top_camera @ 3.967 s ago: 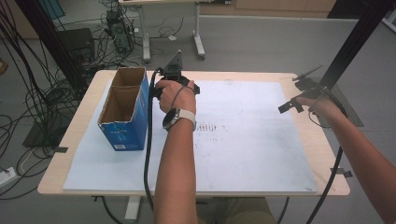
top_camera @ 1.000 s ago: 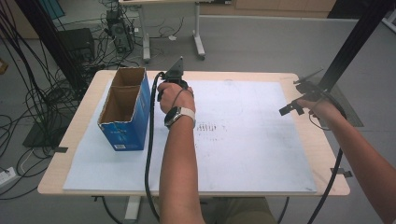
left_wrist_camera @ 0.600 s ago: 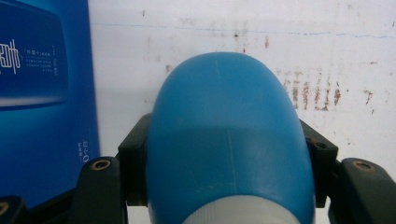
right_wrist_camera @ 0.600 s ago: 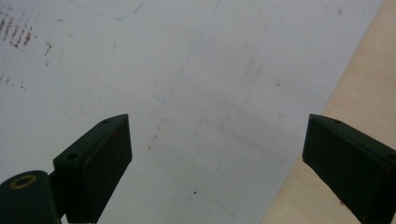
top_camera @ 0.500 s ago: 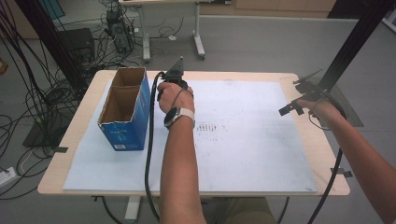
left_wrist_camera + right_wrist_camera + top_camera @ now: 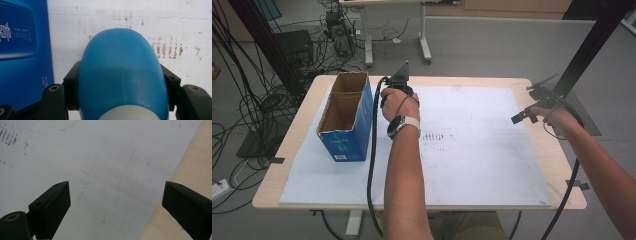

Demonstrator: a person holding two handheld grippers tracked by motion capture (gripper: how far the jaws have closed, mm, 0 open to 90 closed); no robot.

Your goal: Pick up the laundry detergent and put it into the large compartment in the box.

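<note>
A: Left gripper view: the left gripper (image 6: 122, 100) has its two black jaws clamped on a rounded blue object (image 6: 122, 75) with a pale base, low in the middle of the frame.

B: And around it?

A: A blue cardboard box (image 6: 23, 50) fills the left edge; the white mat (image 6: 175, 30) lies behind.

B: The other one?

A: In the right gripper view the right gripper (image 6: 115, 207) stands wide apart, nothing between its jaws, over the mat's edge and the wooden table (image 6: 190, 165) at the right.
</note>
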